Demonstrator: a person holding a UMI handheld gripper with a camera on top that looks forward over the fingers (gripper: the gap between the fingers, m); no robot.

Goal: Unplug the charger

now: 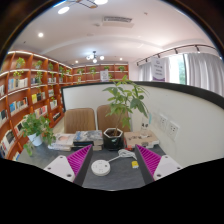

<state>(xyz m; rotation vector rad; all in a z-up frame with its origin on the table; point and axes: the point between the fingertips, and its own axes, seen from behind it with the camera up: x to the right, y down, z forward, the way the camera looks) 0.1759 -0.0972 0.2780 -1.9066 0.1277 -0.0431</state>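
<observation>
Gripper view: our fingers [114, 160] hover apart above the desk [120, 175]; the charger [101, 167], lower centre between them, looks light and rigid — we'd grip its body.

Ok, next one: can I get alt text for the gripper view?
The hand-held gripper is open above a dark table, its fingers either side of a round white charger with a white cable. Beyond stand a potted plant, chairs and wooden bookshelves.
</observation>
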